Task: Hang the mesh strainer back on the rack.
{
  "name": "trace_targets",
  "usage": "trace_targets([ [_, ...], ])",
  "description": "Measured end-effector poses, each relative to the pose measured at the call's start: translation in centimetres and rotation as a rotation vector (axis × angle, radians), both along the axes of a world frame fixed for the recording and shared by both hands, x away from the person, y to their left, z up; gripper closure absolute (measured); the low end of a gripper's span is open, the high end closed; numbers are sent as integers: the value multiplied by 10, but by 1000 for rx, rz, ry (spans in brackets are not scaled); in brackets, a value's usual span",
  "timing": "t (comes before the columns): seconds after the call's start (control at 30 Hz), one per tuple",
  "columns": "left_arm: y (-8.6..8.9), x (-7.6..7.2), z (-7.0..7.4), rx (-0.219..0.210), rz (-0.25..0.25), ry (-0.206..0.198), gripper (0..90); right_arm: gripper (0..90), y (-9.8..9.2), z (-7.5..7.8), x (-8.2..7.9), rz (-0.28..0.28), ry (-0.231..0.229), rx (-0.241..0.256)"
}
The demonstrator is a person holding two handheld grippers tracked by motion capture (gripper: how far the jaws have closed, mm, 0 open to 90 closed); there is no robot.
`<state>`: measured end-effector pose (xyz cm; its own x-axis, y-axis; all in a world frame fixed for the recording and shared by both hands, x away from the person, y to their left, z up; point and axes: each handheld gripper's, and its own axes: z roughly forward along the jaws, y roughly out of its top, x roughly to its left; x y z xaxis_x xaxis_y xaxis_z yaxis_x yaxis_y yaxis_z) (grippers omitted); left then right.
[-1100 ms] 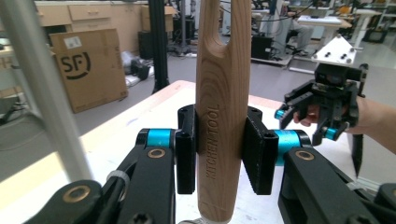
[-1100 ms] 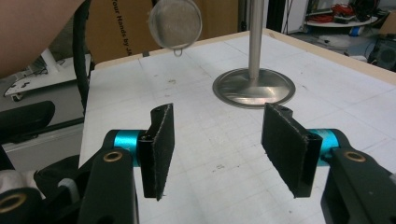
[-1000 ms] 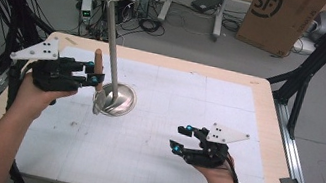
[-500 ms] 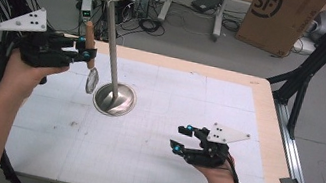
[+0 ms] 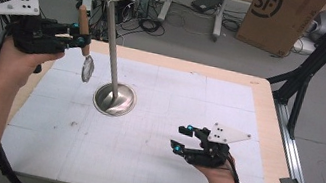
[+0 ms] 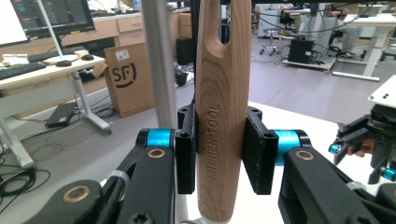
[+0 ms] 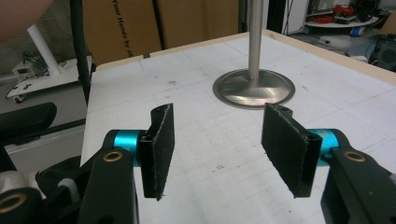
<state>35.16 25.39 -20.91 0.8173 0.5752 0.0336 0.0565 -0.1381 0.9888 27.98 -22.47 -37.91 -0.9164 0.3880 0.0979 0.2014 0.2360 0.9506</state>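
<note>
Keep left gripper (image 5: pixel 81 39) jaws clamped on the wooden handle of the spoon (image 5: pixel 85 39), bowl hanging below, lift the slotted end above the jaws to a hook on the stand (image 5: pixel 112 37); hold right gripper (image 5: pixel 182 138) wide open, empty, low over the counter (image 5: pixel 189 101).

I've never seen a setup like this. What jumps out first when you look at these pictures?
First, the tall steel stand, rising from a round base on the white table to a hooked cap. Beside it, the left gripper holds a wooden-handled spoon upright in the air, bowl down; its handle reads KITCHEN TOOL. The right gripper rests low at the table's near right, jaws open.
</note>
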Motion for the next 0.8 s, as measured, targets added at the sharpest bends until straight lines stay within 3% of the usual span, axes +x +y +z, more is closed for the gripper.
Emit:
trace_targets([
  [0.8, 14, 6, 22, 24, 72, -14, 690, 440, 0, 0, 0, 0, 4, 2],
])
